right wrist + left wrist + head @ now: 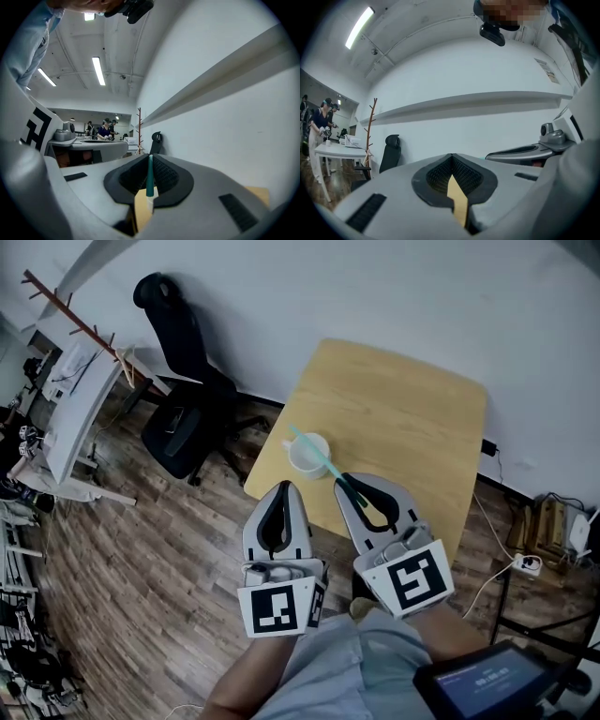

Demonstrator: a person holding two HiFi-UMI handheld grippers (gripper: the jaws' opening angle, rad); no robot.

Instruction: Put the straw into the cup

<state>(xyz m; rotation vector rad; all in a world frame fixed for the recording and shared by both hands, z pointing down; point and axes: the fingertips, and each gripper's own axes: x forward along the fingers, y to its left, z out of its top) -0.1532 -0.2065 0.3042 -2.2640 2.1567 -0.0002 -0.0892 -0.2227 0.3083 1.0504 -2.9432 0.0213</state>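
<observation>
Here, the left gripper (282, 487) is held with its jaws closed on nothing (only a sliver of the wooden table (403, 418) is seen through their gap). Ahead and slightly to its right, the white cup (292, 461) is stood near the table's near edge. The teal straw (330, 468) is slanted across the cup's mouth, its long axis running from past the far-left rim back to the right gripper (347, 482), whose jaws are clamped on its near end. Whether the straw rests inside cannot be told; lowering is judged the right gripper's job.
</observation>
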